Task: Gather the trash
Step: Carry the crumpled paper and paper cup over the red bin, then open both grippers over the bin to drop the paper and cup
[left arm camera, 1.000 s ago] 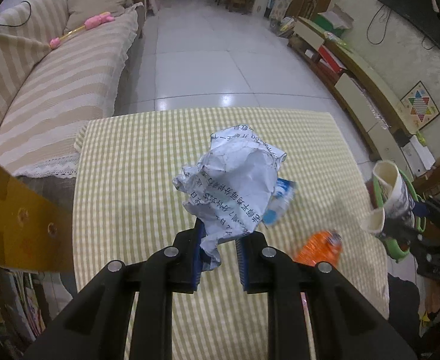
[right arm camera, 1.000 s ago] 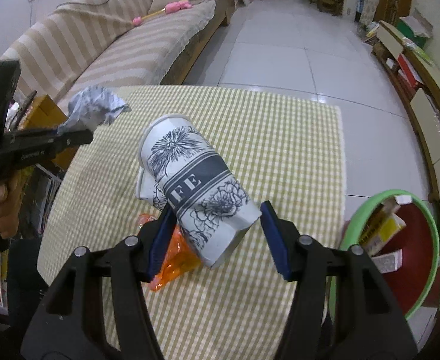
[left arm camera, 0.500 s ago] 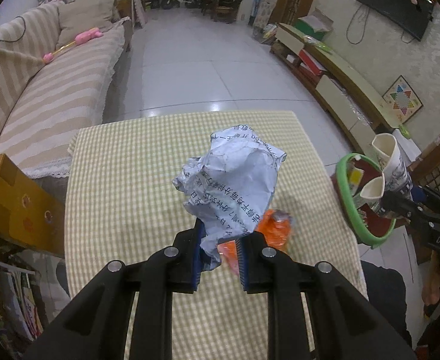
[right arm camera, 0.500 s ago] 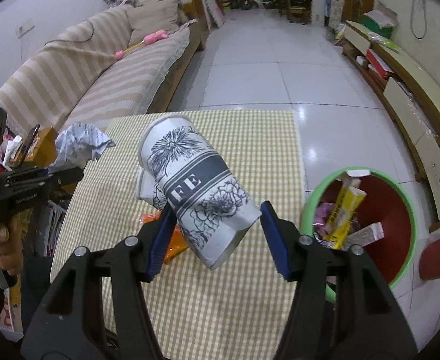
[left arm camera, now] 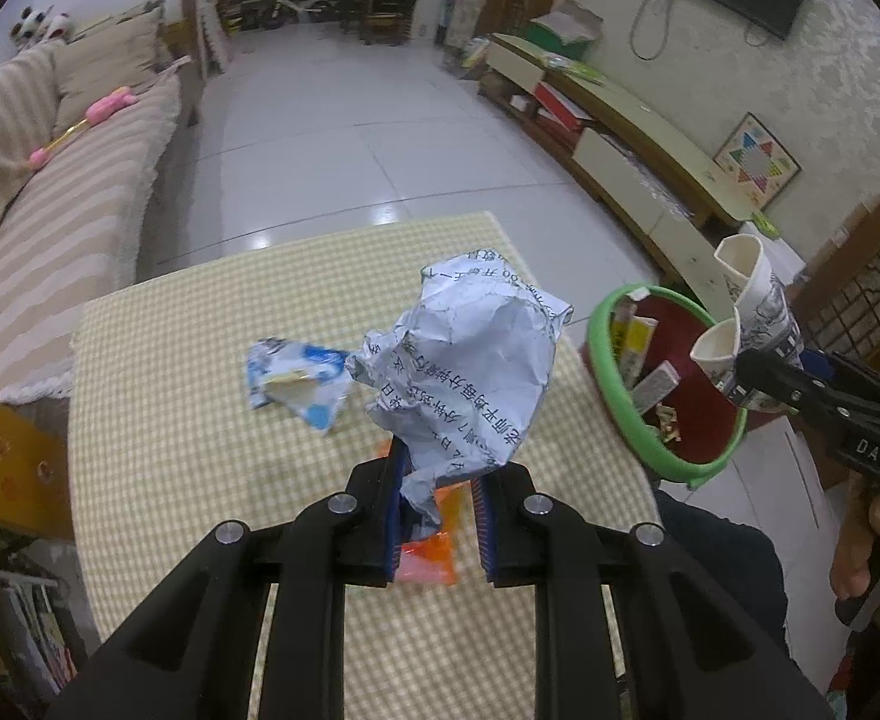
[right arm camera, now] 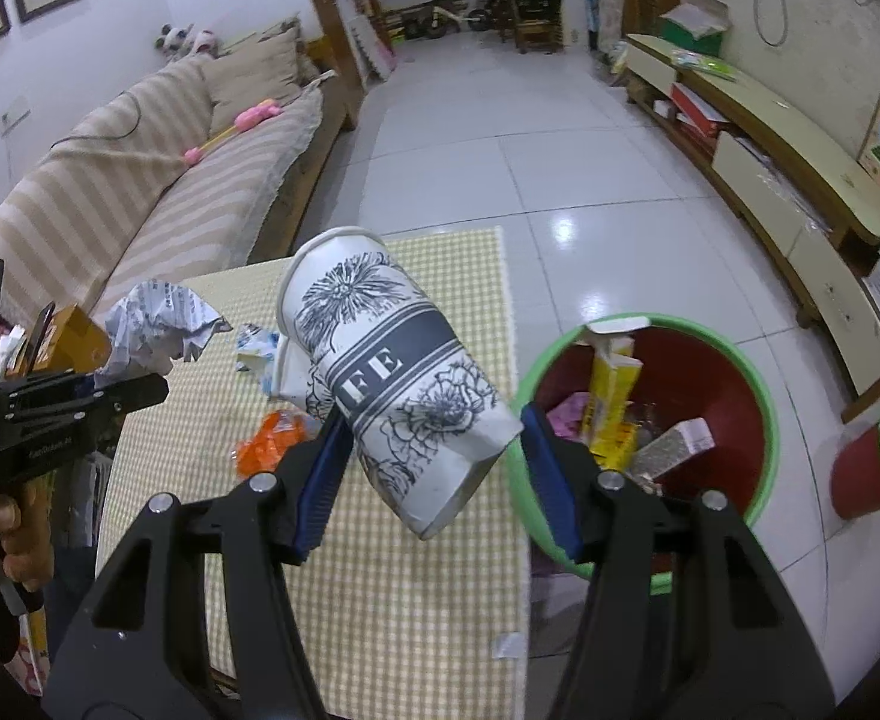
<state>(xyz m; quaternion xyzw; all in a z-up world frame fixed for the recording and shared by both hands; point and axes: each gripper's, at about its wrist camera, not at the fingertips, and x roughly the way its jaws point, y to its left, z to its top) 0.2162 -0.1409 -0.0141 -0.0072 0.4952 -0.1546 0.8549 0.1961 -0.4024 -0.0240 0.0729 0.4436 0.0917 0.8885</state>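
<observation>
My left gripper (left arm camera: 437, 510) is shut on a crumpled sheet of printed paper (left arm camera: 470, 372) and holds it above the checked table (left arm camera: 188, 438). My right gripper (right arm camera: 434, 474) is shut on a crushed white paper coffee cup (right arm camera: 392, 366), held beside the table's right edge near the red bin with a green rim (right arm camera: 668, 324). The cup (left arm camera: 752, 324) hangs over the bin (left arm camera: 602, 354) in the left wrist view. A blue-white wrapper (left arm camera: 296, 384) and an orange wrapper (left arm camera: 428, 558) lie on the table.
The bin holds yellow cartons (right arm camera: 614, 396) and other trash. A second small red bucket (right arm camera: 872, 468) stands to the right. A striped sofa (right arm camera: 140, 204) is at left, a low cabinet (right arm camera: 800, 180) along the right wall, a cardboard box (left arm camera: 2, 450) left of the table.
Both grippers have moved right towards the bin with their loads. The bin has come fully into both views, and the blue-white wrapper is now uncovered on the table.
</observation>
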